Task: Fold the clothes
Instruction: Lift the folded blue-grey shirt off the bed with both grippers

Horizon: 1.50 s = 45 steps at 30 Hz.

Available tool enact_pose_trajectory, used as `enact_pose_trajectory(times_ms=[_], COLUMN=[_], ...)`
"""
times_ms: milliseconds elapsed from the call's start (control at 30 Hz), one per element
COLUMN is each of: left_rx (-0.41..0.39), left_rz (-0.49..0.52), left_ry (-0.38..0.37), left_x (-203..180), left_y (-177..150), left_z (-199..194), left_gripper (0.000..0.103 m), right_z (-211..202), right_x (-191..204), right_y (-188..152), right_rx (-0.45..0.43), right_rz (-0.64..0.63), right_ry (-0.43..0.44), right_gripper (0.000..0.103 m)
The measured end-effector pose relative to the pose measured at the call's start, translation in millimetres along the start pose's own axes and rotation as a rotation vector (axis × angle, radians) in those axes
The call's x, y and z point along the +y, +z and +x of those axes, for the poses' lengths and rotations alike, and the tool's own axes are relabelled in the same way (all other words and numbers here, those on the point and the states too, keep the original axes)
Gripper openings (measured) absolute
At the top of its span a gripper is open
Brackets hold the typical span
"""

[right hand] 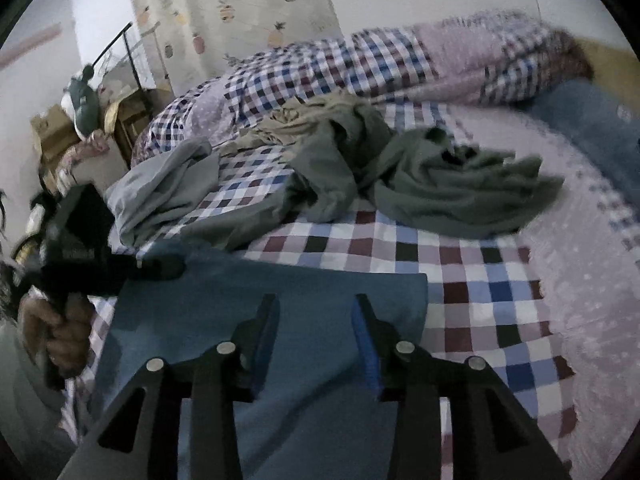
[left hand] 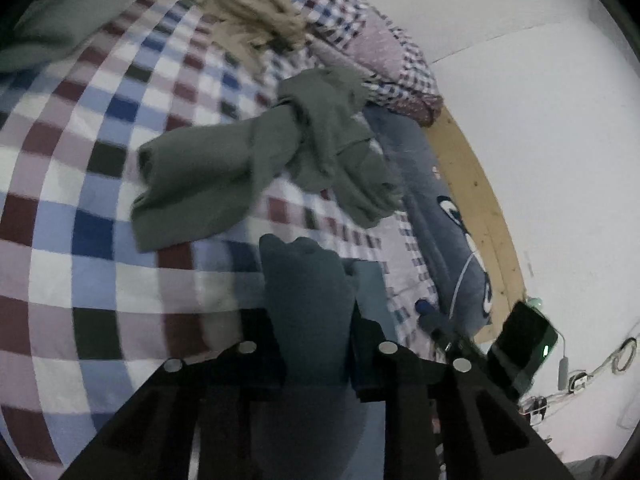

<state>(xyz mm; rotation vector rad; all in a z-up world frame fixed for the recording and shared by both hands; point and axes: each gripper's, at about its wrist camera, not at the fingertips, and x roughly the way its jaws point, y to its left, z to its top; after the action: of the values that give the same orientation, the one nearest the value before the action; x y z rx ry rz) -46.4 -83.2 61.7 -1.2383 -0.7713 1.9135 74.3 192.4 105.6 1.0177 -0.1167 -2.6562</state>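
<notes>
A blue-grey garment (right hand: 304, 288) lies flat on the checked bedsheet (right hand: 472, 280), its far edge straight. In the right wrist view my right gripper (right hand: 315, 304) hovers just over it, open, with nothing between its blue pads (right hand: 368, 344). My left gripper (right hand: 160, 266) reaches in from the left at the garment's far left corner, held by a hand (right hand: 56, 332). In the left wrist view the left gripper (left hand: 312, 280) is shut on a bunched fold of the blue-grey garment (left hand: 308, 312), which hides its left finger.
A crumpled green garment (left hand: 240, 160) (right hand: 460, 192) lies beyond, with a beige one (right hand: 304, 116) and a pale grey one (right hand: 168, 184) further back. A rolled checked quilt (right hand: 360, 64), a blue pillow (left hand: 440, 208) and the wooden bed frame (left hand: 472, 184) line the wall side.
</notes>
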Motion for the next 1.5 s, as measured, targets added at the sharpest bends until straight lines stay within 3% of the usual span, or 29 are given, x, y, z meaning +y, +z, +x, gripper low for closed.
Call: enact_pose_trajectory(times_ms=[100, 267, 300, 333, 367, 467, 567, 733, 833, 1167, 1367, 1433, 1500], left_rx=[0.008, 0.013, 0.013, 0.013, 0.013, 0.004, -0.012, -0.032, -0.036, -0.081, -0.094, -0.105, -0.114], left_rz=[0.046, 0.086, 0.089, 0.089, 0.087, 0.076, 0.072, 0.050, 0.037, 0.008, -0.036, -0.056, -0.070], left_ry=[-0.019, -0.041, -0.046, -0.047, -0.047, -0.048, -0.059, -0.063, -0.079, -0.093, -0.083, -0.088, -0.100], left_x=[-24.1, -43.9, -46.0, -46.3, -45.9, -43.0, -42.2, -42.6, -42.5, -35.7, -29.4, -30.1, -31.9], left_y=[0.5, -0.1, -0.2, -0.3, -0.4, -1.5, -4.1, -6.6, -7.3, -6.8, -7.1, -8.9, -10.5], left_z=[-9.4, -24.9, -28.0, -30.6, -33.1, -43.2, -53.7, -68.9, -72.8, -104.7, -109.2, -111.9, -116.0], left_gripper=[0.022, 0.020, 0.020, 0.020, 0.019, 0.018, 0.018, 0.017, 0.017, 0.017, 0.017, 0.017, 0.017], right_z=[-20.0, -44.7, -47.8, -49.8, -49.2, -43.3, -26.6, 3.9, 18.7, 38.0, 19.5, 8.7, -1.2], right_x=[43.5, 146.8, 167.8, 188.0, 205.4, 248.8, 269.3, 270.5, 282.6, 284.4, 276.4, 273.3, 267.0], right_y=[-14.9, -67.3, -80.0, -92.4, -103.4, -132.5, -148.0, -150.7, -152.7, -147.0, -162.5, -166.2, -166.8], right_rx=[-0.051, -0.122, -0.135, -0.144, -0.149, -0.176, -0.184, -0.143, -0.149, -0.131, -0.085, -0.047, 0.007], right_rz=[-0.044, -0.178, -0.207, -0.235, -0.261, -0.349, -0.415, -0.379, -0.429, -0.486, -0.591, -0.625, -0.622], right_ry=[-0.046, -0.142, -0.157, -0.171, -0.185, -0.252, -0.407, -0.692, -0.833, -0.967, -0.928, -0.856, -0.775], right_gripper=[0.042, 0.042, 0.049, 0.064, 0.070, 0.074, 0.074, 0.074, 0.074, 0.074, 0.070, 0.047, 0.030])
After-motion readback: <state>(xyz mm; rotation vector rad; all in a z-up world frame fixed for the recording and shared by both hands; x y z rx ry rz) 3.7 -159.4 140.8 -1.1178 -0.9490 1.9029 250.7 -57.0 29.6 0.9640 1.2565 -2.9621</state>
